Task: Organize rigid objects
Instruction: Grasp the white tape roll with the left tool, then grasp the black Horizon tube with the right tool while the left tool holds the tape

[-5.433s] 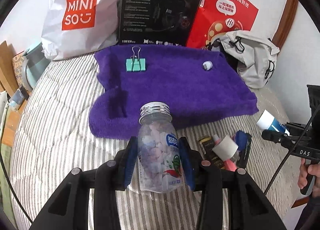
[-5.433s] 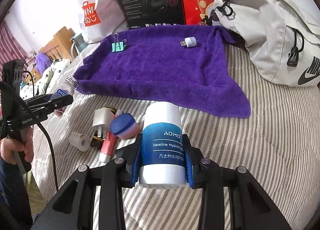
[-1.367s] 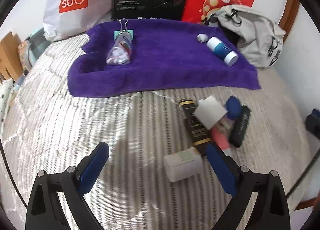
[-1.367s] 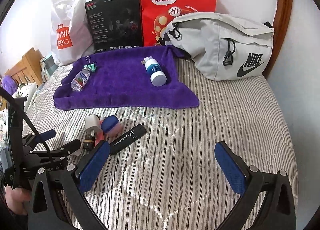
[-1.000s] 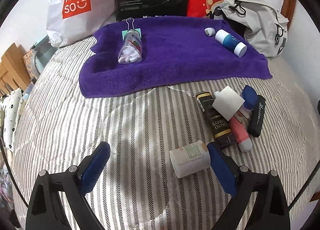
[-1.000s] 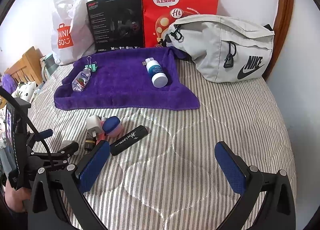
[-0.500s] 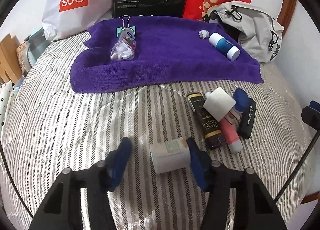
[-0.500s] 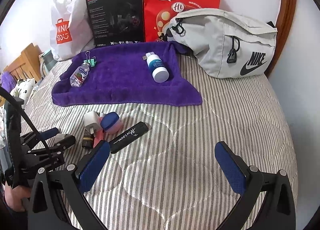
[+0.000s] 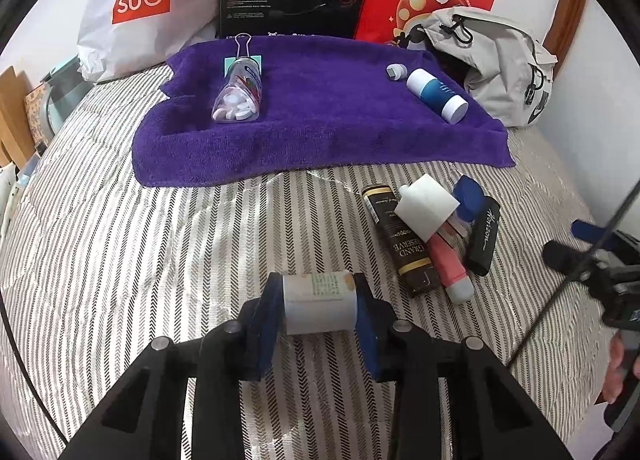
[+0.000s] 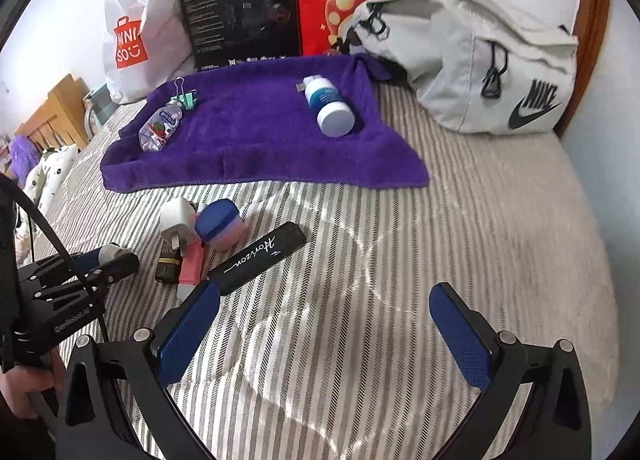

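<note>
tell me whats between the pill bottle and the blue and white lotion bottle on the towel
Only bare purple towel lies between pill bottle and lotion bottle, clearest in the left wrist view.

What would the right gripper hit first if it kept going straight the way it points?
Probably bare striped bedspread: the open right gripper has nothing between its fingers, and the black case lies just left of its line.

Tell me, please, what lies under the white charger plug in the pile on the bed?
The white charger plug rests across a black tube with gold lettering and a pink tube. Their upper ends are covered by it, so any caps there cannot be seen.
</note>
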`<state>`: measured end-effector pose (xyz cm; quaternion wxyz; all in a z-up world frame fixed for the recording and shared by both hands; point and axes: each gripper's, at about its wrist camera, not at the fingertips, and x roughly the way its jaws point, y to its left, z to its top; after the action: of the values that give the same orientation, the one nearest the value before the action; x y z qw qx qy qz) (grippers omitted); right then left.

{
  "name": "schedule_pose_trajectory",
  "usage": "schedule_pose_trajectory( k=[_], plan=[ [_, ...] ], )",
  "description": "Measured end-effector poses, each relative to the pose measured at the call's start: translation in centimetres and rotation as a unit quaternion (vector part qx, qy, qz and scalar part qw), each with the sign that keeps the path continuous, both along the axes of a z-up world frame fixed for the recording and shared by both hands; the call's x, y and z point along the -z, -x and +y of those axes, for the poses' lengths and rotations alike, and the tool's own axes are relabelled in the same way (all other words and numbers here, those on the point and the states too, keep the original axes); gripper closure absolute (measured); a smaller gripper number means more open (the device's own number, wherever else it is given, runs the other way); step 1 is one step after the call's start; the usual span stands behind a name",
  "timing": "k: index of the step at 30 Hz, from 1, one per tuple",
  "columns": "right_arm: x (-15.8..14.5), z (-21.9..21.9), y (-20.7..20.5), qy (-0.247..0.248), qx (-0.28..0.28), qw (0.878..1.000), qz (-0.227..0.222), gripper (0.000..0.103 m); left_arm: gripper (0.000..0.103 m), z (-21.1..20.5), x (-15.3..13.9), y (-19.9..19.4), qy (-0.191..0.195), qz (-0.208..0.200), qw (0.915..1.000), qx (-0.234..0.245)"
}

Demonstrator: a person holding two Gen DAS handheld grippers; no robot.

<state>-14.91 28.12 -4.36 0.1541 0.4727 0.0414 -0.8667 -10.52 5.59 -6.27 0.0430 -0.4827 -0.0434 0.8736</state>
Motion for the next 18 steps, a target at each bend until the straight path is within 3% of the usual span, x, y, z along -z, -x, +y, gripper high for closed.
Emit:
schedule_pose_trajectory(
  k=[6, 18],
  plan=[
    [3.1, -1.2, 1.9, 0.024, 0.017, 0.999, -0.039, 0.000, 0.070, 0.1, 0.0, 0.1, 0.003, -0.001, 1.0000, 0.003],
    [4.4, -4.5, 3.1, -0.015, 0.014, 0.999, -0.025, 0.000, 0.070, -0.2, 0.1, 0.5, -0.007, -0.005, 0.9999, 0.015]
  ],
)
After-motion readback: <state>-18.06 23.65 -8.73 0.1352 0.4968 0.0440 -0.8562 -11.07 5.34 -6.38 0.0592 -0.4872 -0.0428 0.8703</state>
